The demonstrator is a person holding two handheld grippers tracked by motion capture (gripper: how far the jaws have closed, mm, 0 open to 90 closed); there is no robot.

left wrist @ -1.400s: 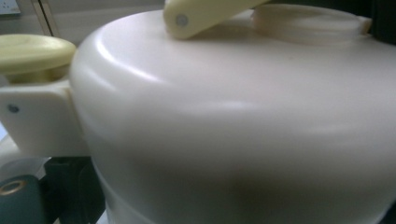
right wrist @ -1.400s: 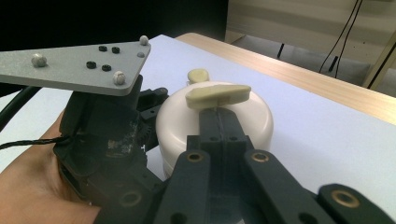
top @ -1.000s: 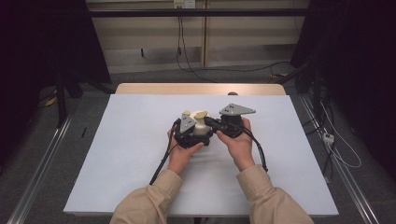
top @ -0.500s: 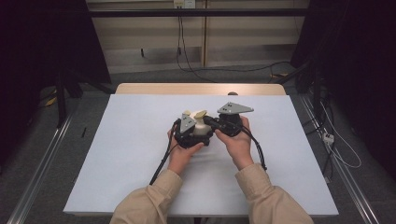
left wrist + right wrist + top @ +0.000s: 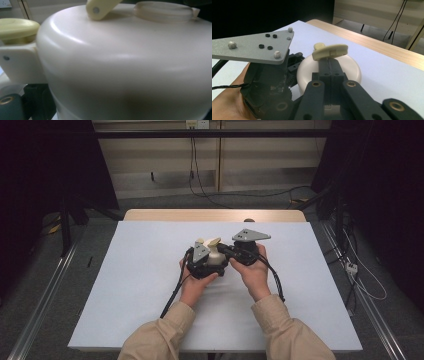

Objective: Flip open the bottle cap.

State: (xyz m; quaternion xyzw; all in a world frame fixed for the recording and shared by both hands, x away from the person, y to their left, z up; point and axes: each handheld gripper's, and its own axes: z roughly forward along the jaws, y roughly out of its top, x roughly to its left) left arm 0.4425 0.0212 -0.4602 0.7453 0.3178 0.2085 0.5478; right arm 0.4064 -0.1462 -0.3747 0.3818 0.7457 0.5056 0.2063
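Smooth, rounded cream plastic pot [image 5: 215,258].

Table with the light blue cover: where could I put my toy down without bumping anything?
The light blue table cover is bare along its left side and its right side, and in the strip behind the round cream plastic container. The middle is crowded: the left gripper, right gripper and their black cables.
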